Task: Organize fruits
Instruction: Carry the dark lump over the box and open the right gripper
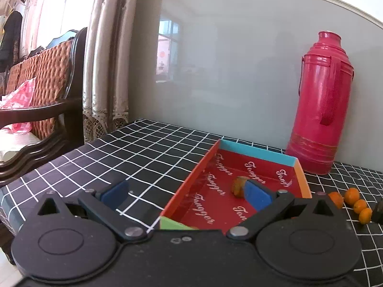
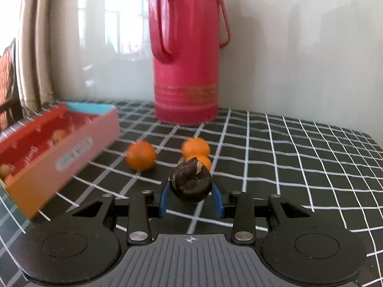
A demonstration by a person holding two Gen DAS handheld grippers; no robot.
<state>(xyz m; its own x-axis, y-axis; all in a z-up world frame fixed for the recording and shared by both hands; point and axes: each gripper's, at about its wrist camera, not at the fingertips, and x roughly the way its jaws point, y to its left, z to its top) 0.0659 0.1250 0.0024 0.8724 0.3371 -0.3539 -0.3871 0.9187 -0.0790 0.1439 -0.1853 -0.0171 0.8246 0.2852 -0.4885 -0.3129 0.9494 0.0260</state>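
While our right gripper (image 2: 191, 197) points low over the checked counter (image 2: 299, 157), its blue fingers (image 2: 164, 199) are clenched on a dark brown, shrivelled round fruit (image 2: 190, 183) — one pad against each side. We take the red thermos (image 2: 185, 57) as our landmark: the dark fruit is in front of it, nearest to us, and three small oranges (image 2: 141, 155) lie on the cloth between fruit and thermos, two of them touching. Left of the thermos stands the red box (image 2: 71, 148), with a few oranges inside, blurred.

Our left gripper (image 1: 189, 192) hangs over that box (image 1: 191, 181) with fingers released and wide apart — nothing between them. One browned fruit (image 1: 238, 186) lies on the box floor, just beyond the right finger (image 1: 257, 195). Four oranges (image 1: 352, 195) sit in front of the thermos (image 1: 320, 105), right of the box.
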